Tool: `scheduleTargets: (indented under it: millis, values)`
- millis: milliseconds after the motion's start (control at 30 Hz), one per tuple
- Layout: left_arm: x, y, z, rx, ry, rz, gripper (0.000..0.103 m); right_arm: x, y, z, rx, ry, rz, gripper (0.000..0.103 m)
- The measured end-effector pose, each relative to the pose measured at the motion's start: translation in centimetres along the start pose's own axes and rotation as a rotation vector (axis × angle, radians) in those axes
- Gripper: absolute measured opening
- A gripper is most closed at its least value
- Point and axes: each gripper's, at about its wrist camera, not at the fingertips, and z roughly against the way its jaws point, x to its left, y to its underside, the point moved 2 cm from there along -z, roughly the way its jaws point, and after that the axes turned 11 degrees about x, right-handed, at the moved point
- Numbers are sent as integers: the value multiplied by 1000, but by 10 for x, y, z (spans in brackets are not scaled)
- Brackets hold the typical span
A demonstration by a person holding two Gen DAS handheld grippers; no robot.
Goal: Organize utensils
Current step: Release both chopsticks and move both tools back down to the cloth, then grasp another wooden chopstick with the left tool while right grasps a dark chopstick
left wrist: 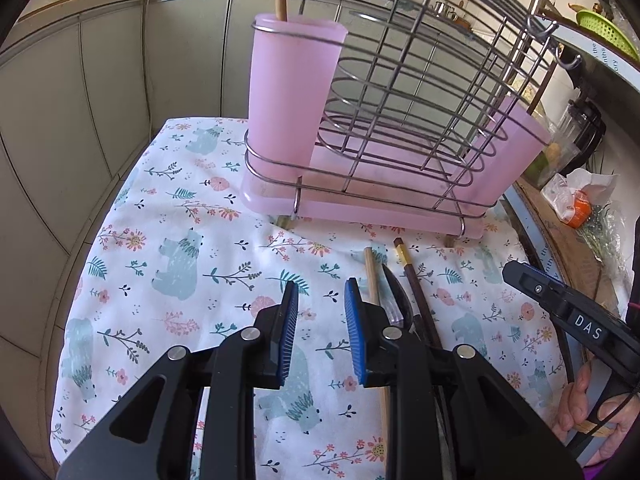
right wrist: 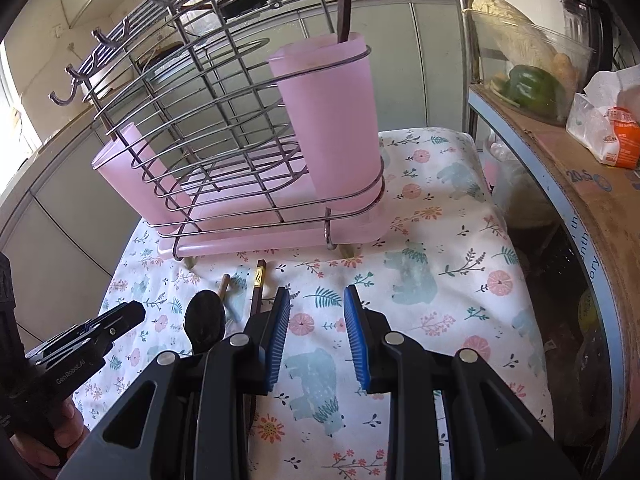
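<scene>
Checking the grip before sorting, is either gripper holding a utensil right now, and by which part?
Nothing is held. The left gripper and right gripper both have empty, open jaws above the cloth; the spoon lies loose.

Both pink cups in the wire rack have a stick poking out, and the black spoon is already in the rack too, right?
Not quite. The black spoon lies on the flowery cloth before the wire rack, beside loose chopsticks, as the right wrist view shows. The rest holds.

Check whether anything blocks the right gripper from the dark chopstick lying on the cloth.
Nothing visible does. The dark chopstick lies just beside the right gripper, past its left finger, with only bare floral cloth around. The black spoon and the light chopstick lie farther on that side.
</scene>
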Motion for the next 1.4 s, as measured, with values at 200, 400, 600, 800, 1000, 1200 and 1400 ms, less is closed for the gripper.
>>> scheduleTargets:
  millis: [200,400,600,800,1000,1200,1400]
  values:
    - [2,-2,-5,16,-4,6,24,8,-3,-8,22,-7,21,27]
    - [6,-3,-12,31,-1,13,24,18,-7,-23,75,-52,34,26]
    - [15,-5,-16,45,59,27,24,26,-15,-39,144,-137,21,23]
    - [24,-12,-27,106,155,51,24,41,-22,-60,206,-155,37,22]
    - [20,-19,-36,176,246,41,23,43,-16,-87,277,-130,32,8]
    - [5,-23,-53,233,251,19,23,23,-14,-79,251,-166,-25,7]
    - [-19,-37,-79,298,215,-24,23,1,-12,-67,243,-187,-68,7]
